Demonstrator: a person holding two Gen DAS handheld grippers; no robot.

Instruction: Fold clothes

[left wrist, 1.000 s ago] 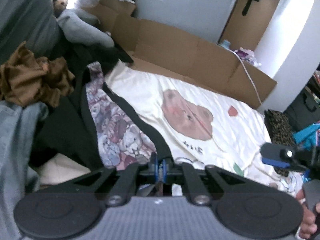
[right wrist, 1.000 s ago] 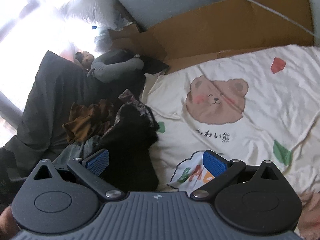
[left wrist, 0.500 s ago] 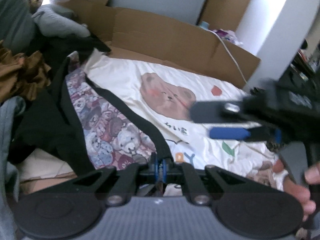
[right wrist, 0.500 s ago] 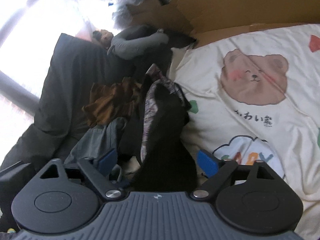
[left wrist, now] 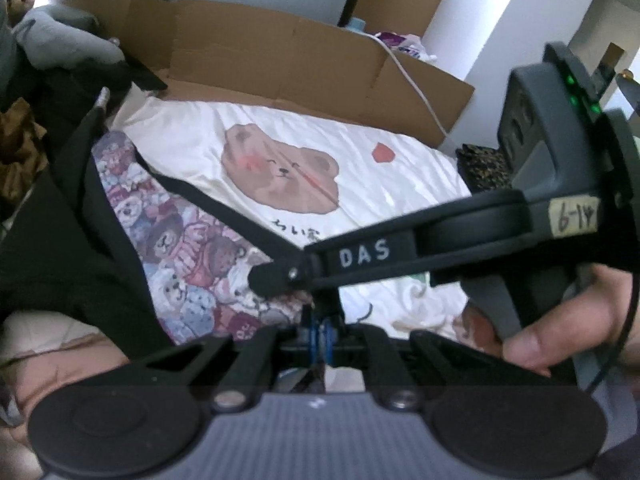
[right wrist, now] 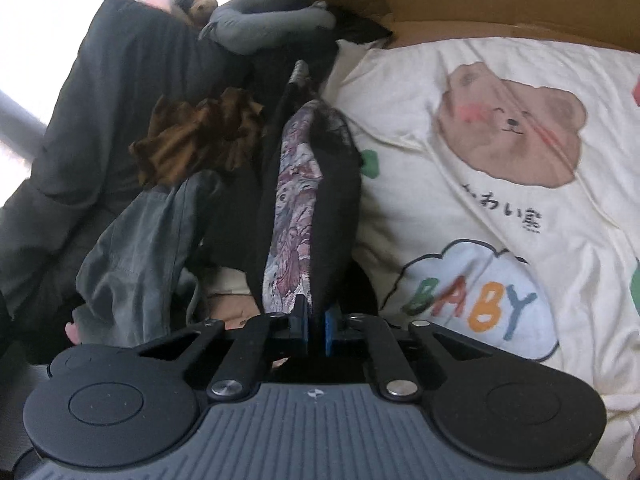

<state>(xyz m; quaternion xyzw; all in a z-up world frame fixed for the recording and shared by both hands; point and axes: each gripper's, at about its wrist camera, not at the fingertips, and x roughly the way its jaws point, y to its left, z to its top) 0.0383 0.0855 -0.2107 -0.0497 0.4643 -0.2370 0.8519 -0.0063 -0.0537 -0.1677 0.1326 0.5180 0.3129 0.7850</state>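
Both hand-held grippers, left point(left wrist: 321, 330) and right point(right wrist: 316, 322), pinched tight on black bear-print garment point(left wrist: 188, 256), lifted over bear blanket point(left wrist: 320, 148); keep edge taut, corners level, lay flat

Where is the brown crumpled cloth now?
In the right wrist view the brown crumpled cloth lies upper left, on the dark grey bedding, left of the black garment with bear print.
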